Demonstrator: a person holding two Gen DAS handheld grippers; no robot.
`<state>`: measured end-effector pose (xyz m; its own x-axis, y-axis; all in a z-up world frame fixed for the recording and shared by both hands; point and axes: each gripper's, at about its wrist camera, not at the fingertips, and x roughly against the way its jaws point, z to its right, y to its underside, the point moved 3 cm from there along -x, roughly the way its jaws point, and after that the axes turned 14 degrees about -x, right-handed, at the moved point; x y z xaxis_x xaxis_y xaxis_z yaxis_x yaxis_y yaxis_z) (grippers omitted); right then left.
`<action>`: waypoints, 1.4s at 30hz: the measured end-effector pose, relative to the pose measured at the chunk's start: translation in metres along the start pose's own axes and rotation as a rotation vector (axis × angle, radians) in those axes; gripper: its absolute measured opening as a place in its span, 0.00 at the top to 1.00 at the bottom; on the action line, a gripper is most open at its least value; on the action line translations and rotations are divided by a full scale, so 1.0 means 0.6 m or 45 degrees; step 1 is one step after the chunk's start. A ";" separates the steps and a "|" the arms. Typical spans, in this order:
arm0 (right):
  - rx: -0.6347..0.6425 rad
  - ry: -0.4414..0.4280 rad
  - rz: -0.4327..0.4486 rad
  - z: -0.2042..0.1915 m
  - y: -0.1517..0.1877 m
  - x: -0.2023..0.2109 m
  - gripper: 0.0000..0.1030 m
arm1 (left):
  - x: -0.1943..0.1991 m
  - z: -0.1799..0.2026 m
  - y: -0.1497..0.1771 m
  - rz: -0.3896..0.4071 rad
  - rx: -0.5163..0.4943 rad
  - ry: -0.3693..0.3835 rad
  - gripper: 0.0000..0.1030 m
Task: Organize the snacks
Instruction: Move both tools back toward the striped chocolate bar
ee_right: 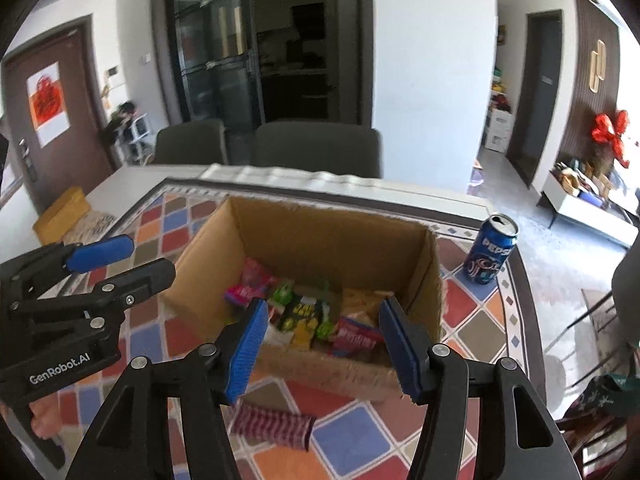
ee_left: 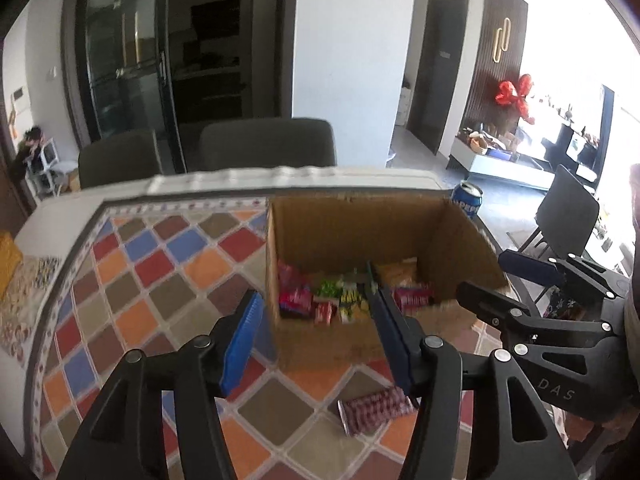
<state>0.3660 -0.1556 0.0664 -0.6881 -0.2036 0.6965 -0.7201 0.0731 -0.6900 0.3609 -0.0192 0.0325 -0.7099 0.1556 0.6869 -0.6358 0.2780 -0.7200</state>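
An open cardboard box [ee_left: 352,232] [ee_right: 320,236] stands on the checked tablecloth [ee_left: 160,264] [ee_right: 472,312]. Several bright snack packets [ee_left: 340,296] [ee_right: 304,316] lie on its floor. A dark pink patterned packet [ee_left: 374,410] [ee_right: 274,424] lies flat on the cloth in front of the box. My left gripper [ee_left: 314,292] [ee_right: 146,258] hovers at the box's near left corner, open, with nothing between its blue pads. My right gripper [ee_right: 326,306] [ee_left: 484,274] hangs over the box's near wall, open and empty.
A blue Pepsi can [ee_left: 466,200] [ee_right: 490,254] stands upright to the right of the box near the table's edge. Two grey chairs [ee_left: 268,144] [ee_right: 316,148] sit behind the table. A yellow pad [ee_right: 60,212] lies at the far left.
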 end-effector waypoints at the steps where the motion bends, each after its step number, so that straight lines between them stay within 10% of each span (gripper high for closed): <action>1: 0.019 -0.005 -0.006 -0.004 0.006 0.002 0.43 | 0.003 0.000 0.010 -0.008 0.012 -0.002 0.44; 15: 0.141 -0.009 -0.145 -0.015 0.111 0.010 0.43 | 0.001 0.051 0.111 -0.086 -0.085 0.068 0.42; 42: -0.393 0.283 -0.265 0.072 0.267 -0.041 0.43 | -0.148 0.161 0.170 -0.227 -0.782 0.489 0.33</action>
<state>0.2711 -0.1809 -0.0696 -0.5038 -0.0322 0.8632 -0.8152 0.3482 -0.4628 0.3299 -0.0966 -0.1116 -0.3844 0.3478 0.8551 -0.3674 0.7922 -0.4873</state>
